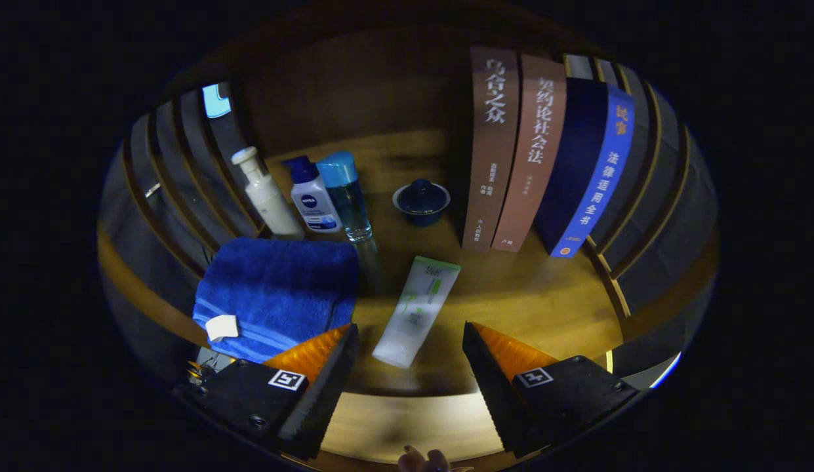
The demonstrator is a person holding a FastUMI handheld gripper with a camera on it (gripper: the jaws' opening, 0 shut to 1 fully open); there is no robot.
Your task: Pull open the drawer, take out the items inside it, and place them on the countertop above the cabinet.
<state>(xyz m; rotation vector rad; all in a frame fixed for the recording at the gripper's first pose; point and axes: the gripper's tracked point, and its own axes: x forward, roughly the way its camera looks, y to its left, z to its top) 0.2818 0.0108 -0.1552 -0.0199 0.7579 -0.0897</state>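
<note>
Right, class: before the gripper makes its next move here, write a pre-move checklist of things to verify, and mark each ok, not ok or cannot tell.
1. Gripper open, nothing held: ok.
2. Tube lies flat on the countertop, between and just ahead of the fingers, touching neither: ok.
3. Bare countertop right of the tube for more items: ok.
4. Towel lies beside one finger and could snag: not ok.
5. Bottles, lidded cup and books stand upright beyond the tube: ok.
6. Drawer open, items left inside: cannot tell.
</note>
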